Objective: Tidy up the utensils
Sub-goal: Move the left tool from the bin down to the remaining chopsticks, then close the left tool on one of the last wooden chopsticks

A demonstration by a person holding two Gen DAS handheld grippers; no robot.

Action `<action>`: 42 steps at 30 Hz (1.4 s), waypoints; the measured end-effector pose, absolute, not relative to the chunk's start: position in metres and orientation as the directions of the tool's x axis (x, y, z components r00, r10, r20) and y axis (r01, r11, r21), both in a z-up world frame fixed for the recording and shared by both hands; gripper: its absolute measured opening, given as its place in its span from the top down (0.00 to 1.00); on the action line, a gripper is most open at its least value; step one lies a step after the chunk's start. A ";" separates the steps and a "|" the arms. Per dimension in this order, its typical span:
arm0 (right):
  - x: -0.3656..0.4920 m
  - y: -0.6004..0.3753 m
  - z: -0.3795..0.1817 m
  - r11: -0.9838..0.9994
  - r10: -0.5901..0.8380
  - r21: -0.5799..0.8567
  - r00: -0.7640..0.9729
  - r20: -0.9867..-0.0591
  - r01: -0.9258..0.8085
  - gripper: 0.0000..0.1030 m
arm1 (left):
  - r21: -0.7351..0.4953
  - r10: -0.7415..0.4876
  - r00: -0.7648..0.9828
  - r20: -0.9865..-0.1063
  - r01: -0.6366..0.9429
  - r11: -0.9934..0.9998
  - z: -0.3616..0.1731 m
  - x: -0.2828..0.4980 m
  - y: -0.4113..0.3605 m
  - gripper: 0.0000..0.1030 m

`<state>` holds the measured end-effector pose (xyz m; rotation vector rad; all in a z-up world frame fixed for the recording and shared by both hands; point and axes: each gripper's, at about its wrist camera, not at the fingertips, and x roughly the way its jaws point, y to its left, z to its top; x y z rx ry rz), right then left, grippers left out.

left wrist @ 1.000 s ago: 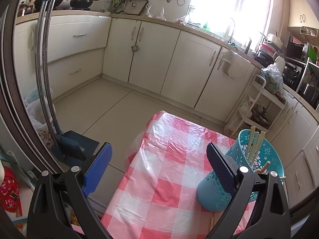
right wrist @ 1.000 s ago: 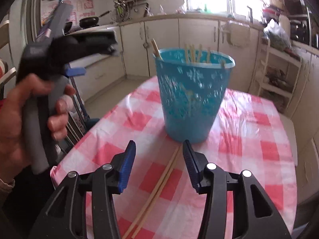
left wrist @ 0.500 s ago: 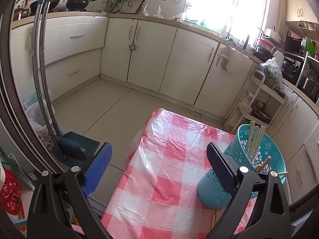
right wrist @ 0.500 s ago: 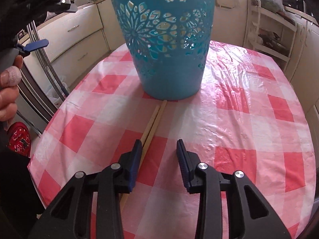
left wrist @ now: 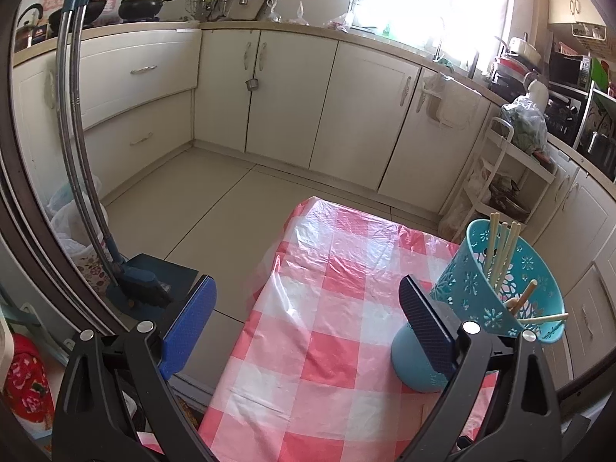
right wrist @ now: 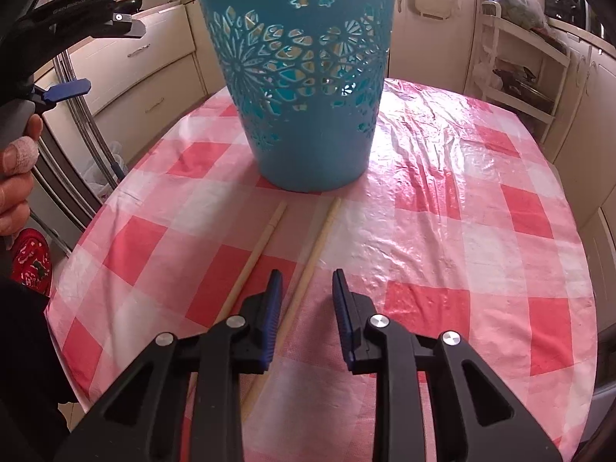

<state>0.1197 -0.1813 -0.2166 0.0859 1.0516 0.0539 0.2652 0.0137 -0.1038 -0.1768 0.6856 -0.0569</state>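
Note:
A teal openwork basket [right wrist: 308,115] stands on the pink checked tablecloth [right wrist: 462,231]; several chopsticks [left wrist: 500,246] stick out of the basket [left wrist: 500,292]. Two loose chopsticks lie in front of it. One chopstick [right wrist: 315,242] runs back between the jaws of my right gripper [right wrist: 307,285], nearer the left finger, with a gap on both sides. Those jaws are closing, low over the cloth. The other chopstick [right wrist: 258,250] lies just outside the left finger. My left gripper [left wrist: 308,288] hangs wide open over the table's left part, holding nothing.
A hand [right wrist: 15,177] holds the left gripper at the right wrist view's left edge. The table's near-left edge [left wrist: 246,323] drops to the tiled floor, where a broom and dustpan [left wrist: 142,288] stand. A white rack [left wrist: 500,177] and cream cabinets [left wrist: 346,115] stand beyond.
The right gripper sank toward the cloth and its jaws narrowed. The two chopsticks, side by side before, now lie apart, one of them between the jaws. The left gripper barely moved.

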 end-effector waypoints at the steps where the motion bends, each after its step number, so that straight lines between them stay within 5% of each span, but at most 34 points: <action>1: 0.118 -0.181 -0.217 0.996 0.081 0.088 0.499 -0.863 -0.010 0.79 | -0.176 -0.108 0.768 -0.631 -0.007 0.984 -0.105 0.265 0.014 0.11; 4: 0.115 -0.183 -0.216 0.997 0.074 0.068 0.494 -0.866 -0.030 0.88 | -0.150 -0.103 0.744 -0.660 0.003 0.989 -0.110 0.266 0.016 0.11; 10: 0.094 -0.202 -0.213 0.997 0.072 0.058 0.467 -0.881 -0.043 0.88 | -0.088 -0.181 0.585 -0.791 0.184 0.979 -0.142 0.253 -0.012 0.11; 12: 0.091 -0.209 -0.212 0.997 0.081 0.080 0.463 -0.882 -0.023 0.84 | -0.104 -0.235 0.527 -0.817 0.266 0.958 -0.154 0.236 -0.033 0.11; 14: 0.093 -0.213 -0.211 0.995 0.082 0.098 0.480 -0.873 0.009 0.67 | -0.090 -0.264 0.500 -0.825 0.345 0.934 -0.162 0.218 -0.057 0.11; 23: 0.099 -0.215 -0.215 0.996 0.065 0.086 0.508 -0.859 0.018 0.66 | -0.043 -0.260 0.449 -0.855 0.438 0.898 -0.192 0.195 -0.102 0.16; 26: 0.097 -0.216 -0.212 0.997 0.062 0.071 0.487 -0.871 0.001 0.82 | -0.039 -0.256 0.440 -0.861 0.444 0.895 -0.198 0.198 -0.106 0.30; 30: 0.095 -0.224 -0.212 0.994 0.084 0.104 0.471 -0.878 0.016 0.82 | -0.009 -0.245 0.441 -0.863 0.473 0.881 -0.206 0.198 -0.111 0.60; 33: 0.101 -0.224 -0.213 0.993 0.078 0.111 0.485 -0.871 0.039 0.61 | -0.012 -0.258 0.443 -0.859 0.485 0.874 -0.204 0.198 -0.112 0.76; 37: 0.108 -0.218 -0.215 0.996 0.060 0.084 0.495 -0.867 0.027 0.60 | -0.009 -0.267 0.446 -0.854 0.501 0.866 -0.205 0.199 -0.118 0.85; 39: 0.110 -0.215 -0.216 0.998 0.051 0.066 0.491 -0.870 0.013 0.67 | -0.017 -0.275 0.441 -0.854 0.506 0.863 -0.205 0.198 -0.119 0.93; 40: 0.110 -0.213 -0.215 0.998 0.058 0.064 0.483 -0.874 -0.003 0.81 | -0.020 -0.277 0.440 -0.854 0.504 0.863 -0.204 0.198 -0.119 0.94; 42: 0.109 -0.211 -0.213 0.997 0.078 0.069 0.464 -0.882 -0.036 0.86 | -0.017 -0.271 0.440 -0.856 0.500 0.866 -0.204 0.200 -0.120 0.95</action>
